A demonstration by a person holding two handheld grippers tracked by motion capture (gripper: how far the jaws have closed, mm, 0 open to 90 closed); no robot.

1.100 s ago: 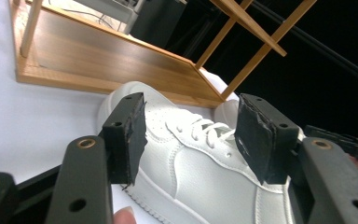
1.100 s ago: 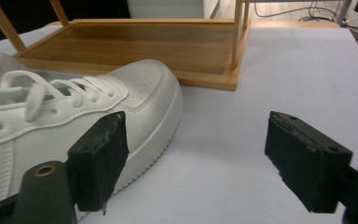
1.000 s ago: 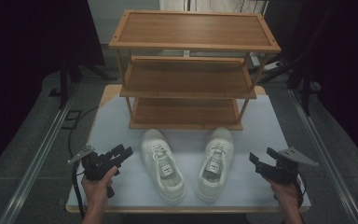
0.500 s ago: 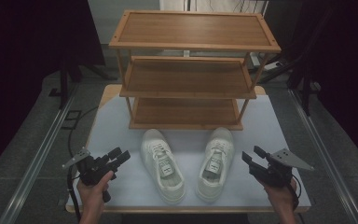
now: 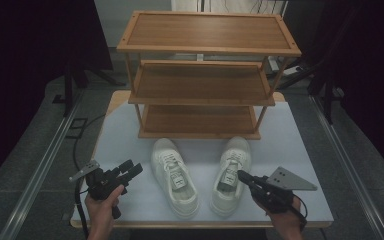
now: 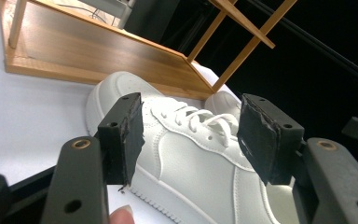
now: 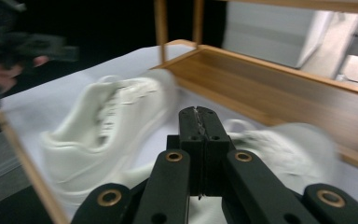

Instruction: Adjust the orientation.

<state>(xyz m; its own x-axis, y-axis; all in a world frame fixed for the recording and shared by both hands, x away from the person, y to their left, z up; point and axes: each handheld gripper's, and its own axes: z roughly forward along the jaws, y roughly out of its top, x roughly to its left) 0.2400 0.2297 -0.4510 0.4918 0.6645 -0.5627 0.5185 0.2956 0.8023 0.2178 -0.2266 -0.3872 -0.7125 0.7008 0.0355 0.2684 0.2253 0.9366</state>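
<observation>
Two white sneakers lie side by side on the table, the left shoe (image 5: 175, 176) and the right shoe (image 5: 231, 172), toes toward the rack. My left gripper (image 5: 132, 169) is held left of the left shoe and stands open. In the left gripper view its pads (image 6: 122, 135) frame that shoe (image 6: 191, 158) without touching it. My right gripper (image 5: 241, 175) hovers at the right shoe's outer side. Its jaws have just been closing and are now shut (image 7: 199, 122) with nothing between them. A white shoe (image 7: 107, 121) shows blurred beyond them.
A three-shelf wooden rack (image 5: 205, 85) stands at the back of the pale table (image 5: 300, 145), its bottom shelf (image 6: 98, 51) just behind the shoes' toes. Dark floor and stands surround the table. A cable trails off the table's left front corner.
The right gripper has closed its jaws and moved left, up to the right shoe's side. The left gripper has stayed about where it was, still open.
</observation>
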